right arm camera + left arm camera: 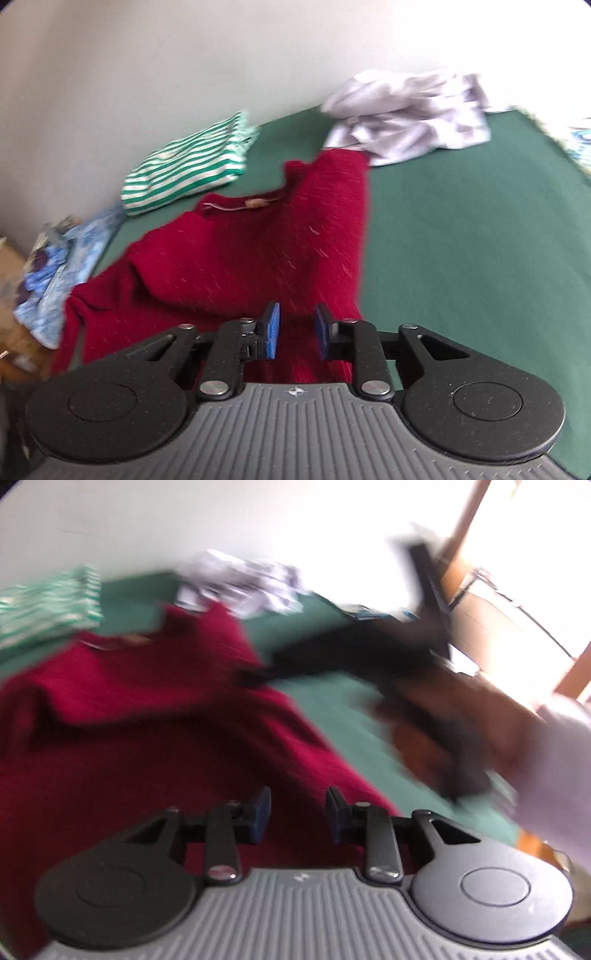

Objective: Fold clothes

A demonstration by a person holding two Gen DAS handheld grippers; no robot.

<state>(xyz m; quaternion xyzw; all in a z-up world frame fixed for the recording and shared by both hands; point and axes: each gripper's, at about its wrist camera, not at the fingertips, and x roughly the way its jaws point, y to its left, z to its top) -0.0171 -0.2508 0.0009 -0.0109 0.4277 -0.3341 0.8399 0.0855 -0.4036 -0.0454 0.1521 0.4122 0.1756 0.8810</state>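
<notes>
There are two tongs, one in each hand. The left tongs (pixel 297 814) have a gap between their blue pads, and nothing is in the gap. They hang just over the red sweater (pixel 147 720). The right tongs (pixel 295 334) are a little bit open too, with nothing pinched between them. They also hang over the red sweater (pixel 240 258), near its lower edge.

There is one red sweater. It lies spread out on the green desk (pixel 461 240). It is fuzzy and dark red, with little light hairs on it. Its neck hole points away from the tongs, and a small tag shows inside the neck. One sleeve lies out to the left. The other side looks folded in, so that edge runs straight.

Past the sweater there is one folded shirt with green and white stripes (pixel 184 170), near the wall. There is one crumpled white cloth (pixel 406 114) touching the top of the sweater. One blue and white cloth (pixel 59 266) hangs at the left edge of the desk.

In the left view, the other tool and a hand (pixel 461 731) are a dark blur.
</notes>
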